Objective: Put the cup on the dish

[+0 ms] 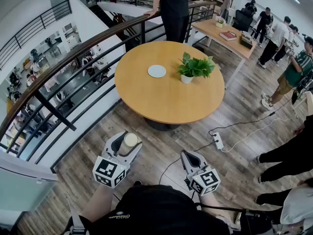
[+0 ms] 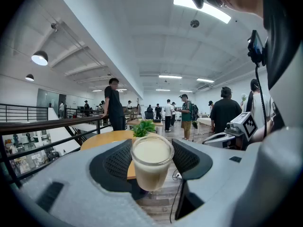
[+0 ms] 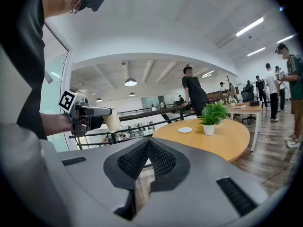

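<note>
A clear cup of creamy liquid sits upright between the pads of my left gripper, held low in front of the person above the wood floor. In the left gripper view the cup fills the gap between both black pads. The white dish lies flat on the round wooden table, well ahead of both grippers and left of the potted plant. My right gripper hangs beside the left one with its jaws together and nothing in them. The right gripper view also shows the dish and the cup.
A black railing runs along the left, with a drop to a lower floor beyond it. A power strip with cables lies on the floor near the table. A person in black stands behind the table, others at the right. A rectangular table stands farther back.
</note>
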`<act>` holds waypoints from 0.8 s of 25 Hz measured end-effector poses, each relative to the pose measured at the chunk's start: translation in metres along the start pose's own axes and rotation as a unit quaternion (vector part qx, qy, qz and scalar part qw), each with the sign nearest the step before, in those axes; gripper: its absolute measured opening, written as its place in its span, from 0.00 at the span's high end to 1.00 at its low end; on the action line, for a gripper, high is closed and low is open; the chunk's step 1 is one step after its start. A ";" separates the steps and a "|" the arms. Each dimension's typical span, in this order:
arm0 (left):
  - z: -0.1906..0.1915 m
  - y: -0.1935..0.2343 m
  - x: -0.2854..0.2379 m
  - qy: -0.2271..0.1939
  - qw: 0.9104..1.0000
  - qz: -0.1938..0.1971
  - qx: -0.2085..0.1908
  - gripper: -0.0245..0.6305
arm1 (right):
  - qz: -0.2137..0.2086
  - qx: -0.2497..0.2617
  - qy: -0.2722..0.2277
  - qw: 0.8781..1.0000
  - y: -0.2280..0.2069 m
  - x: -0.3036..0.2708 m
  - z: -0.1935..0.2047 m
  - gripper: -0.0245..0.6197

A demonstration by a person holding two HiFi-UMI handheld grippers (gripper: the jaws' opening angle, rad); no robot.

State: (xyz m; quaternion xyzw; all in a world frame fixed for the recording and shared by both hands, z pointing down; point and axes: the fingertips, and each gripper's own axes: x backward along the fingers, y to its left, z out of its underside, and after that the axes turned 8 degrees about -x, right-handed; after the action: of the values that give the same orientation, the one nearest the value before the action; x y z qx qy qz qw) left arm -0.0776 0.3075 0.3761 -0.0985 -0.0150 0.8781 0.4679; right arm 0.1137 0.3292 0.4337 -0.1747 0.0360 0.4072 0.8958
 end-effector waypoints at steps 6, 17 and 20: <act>0.002 0.002 0.001 -0.002 1.000 -0.002 -0.001 0.55 | -0.002 0.001 0.001 1.000 0.001 -0.003 0.003 0.97; 0.000 -0.002 -0.006 0.003 1.000 -0.002 0.005 0.55 | -0.016 -0.019 -0.007 1.000 -0.005 0.004 0.001 0.97; -0.003 -0.008 -0.014 0.003 1.000 -0.004 0.005 0.55 | -0.012 -0.026 -0.010 1.000 -0.017 0.014 0.005 0.97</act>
State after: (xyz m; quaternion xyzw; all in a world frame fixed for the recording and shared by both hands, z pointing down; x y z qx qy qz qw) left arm -0.0628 0.3008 0.3761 -0.0986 -0.0101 0.8759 0.4722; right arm 0.1348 0.3306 0.4403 -0.1948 0.0146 0.3990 0.8959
